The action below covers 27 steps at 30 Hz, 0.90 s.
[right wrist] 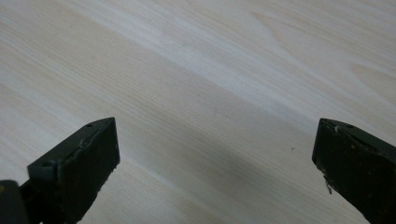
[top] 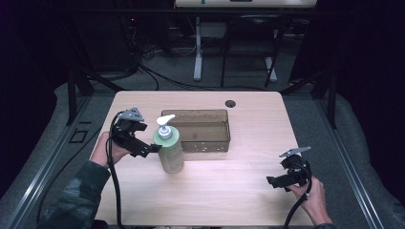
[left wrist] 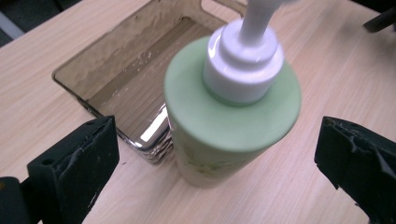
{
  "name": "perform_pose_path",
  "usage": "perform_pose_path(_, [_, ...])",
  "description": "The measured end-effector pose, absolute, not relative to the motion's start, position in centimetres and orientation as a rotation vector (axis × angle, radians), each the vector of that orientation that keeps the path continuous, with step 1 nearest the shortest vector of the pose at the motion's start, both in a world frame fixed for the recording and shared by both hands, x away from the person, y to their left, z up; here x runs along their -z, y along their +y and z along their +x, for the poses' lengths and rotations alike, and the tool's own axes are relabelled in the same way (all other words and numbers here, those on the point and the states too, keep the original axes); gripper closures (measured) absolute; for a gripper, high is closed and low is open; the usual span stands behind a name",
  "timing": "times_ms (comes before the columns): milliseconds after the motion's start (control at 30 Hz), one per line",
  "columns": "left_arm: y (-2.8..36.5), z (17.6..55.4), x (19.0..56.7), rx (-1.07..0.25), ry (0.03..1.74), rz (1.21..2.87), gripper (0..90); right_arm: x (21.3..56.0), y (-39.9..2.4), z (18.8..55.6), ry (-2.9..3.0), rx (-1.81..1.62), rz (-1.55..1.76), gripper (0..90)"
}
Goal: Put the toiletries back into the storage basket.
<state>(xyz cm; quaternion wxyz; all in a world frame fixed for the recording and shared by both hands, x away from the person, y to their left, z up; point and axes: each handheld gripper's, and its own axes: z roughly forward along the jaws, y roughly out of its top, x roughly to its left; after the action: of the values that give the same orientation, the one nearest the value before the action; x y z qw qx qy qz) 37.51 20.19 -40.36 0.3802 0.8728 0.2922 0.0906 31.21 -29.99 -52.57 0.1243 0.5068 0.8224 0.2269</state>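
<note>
A pale green pump bottle (top: 170, 149) with a white pump head stands upright on the wooden table (top: 239, 191), just in front of a clear brown plastic bin (top: 210, 125). My left gripper (top: 145, 138) is held at the bottle's left side, level with its shoulder. In the left gripper view its jaws stand wide apart on either side of the bottle (left wrist: 224, 121) without touching it. My right gripper (top: 272, 181) rests low near the table's front right, open, with bare wood (right wrist: 210, 93) between its jaws.
The bin (left wrist: 126, 74) looks empty and lies right behind the bottle. A dark round hole (top: 230, 103) sits in the table near the far edge. Beyond the table are desk legs and cables on the floor.
</note>
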Motion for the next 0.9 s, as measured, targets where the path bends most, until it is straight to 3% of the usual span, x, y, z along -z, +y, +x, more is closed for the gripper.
perform_pose_path(333, [17.7,37.7,36.2,-0.26,0.672,2.374,0.4,51.9,-30.2,31.2,2.42,-0.707,1.444,0.0])
perform_pose_path(600, [16.2,38.0,35.0,-0.253,0.649,2.45,6.1,52.0,-29.8,31.2,2.455,-0.704,1.446,0.0])
perform_pose_path(833, [16.2,38.8,34.6,-0.231,0.688,2.424,16.2,52.6,-29.4,31.5,2.478,-0.669,1.443,0.3])
perform_pose_path(900, [15.9,38.6,34.5,-0.236,0.681,2.424,23.6,52.5,-29.4,31.6,2.471,-0.683,1.441,1.0])
